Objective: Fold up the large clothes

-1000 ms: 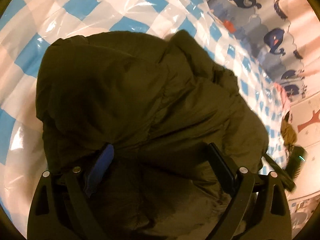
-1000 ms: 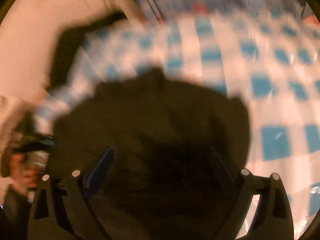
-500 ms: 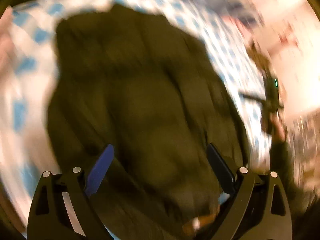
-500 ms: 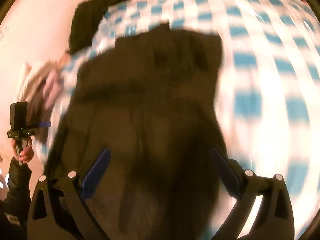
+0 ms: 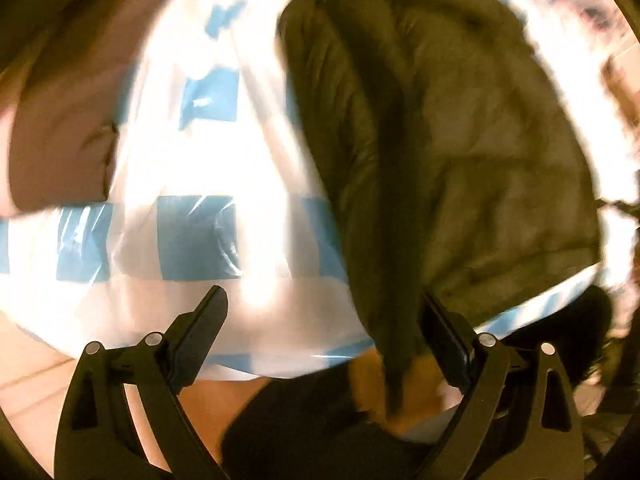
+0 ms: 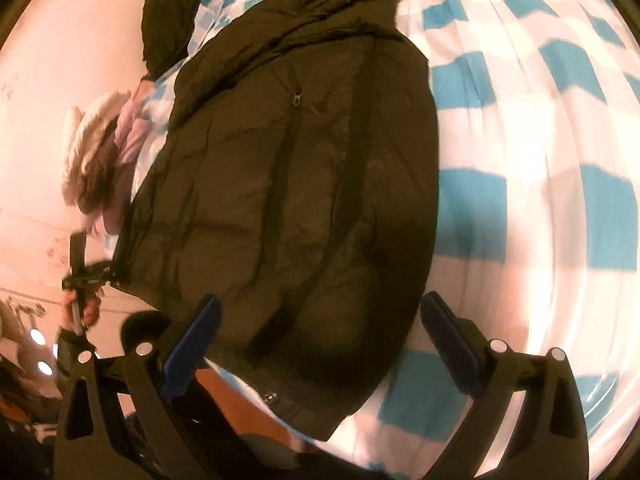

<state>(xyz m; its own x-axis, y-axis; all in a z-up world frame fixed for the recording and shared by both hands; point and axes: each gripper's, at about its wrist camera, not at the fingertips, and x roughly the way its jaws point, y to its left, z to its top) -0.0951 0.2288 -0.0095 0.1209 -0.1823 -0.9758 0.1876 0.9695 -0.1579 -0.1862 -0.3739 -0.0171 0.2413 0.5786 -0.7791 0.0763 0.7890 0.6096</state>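
Dark puffy jacket (image 6: 288,184) lay spread flat on the blue-and-white checked cover (image 6: 540,128), zipper line running away from the fingers, hem nearest them. Half a second back it filled the whole gap between both pairs of fingers; now sat off to the right-hand side in the left wrist view (image 5: 460,152), long edge running up past the right finger, and slid toward the left finger in the right wrist view. Much less blur on the right side than before, still smeary on the left.

Left gripper (image 5: 324,336) spread wide, nothing pinched, only bare checked cover (image 5: 192,236) ahead of its left finger. Right gripper (image 6: 320,344) also wide apart and holding nothing, hem of the jacket between the fingers but not clamped.

Loads of open cover beyond the right finger in the right wrist view. Past the left finger, cover edge close, with a pale fluffy garment (image 6: 96,160) and another dark garment (image 6: 168,16) hanging over it.
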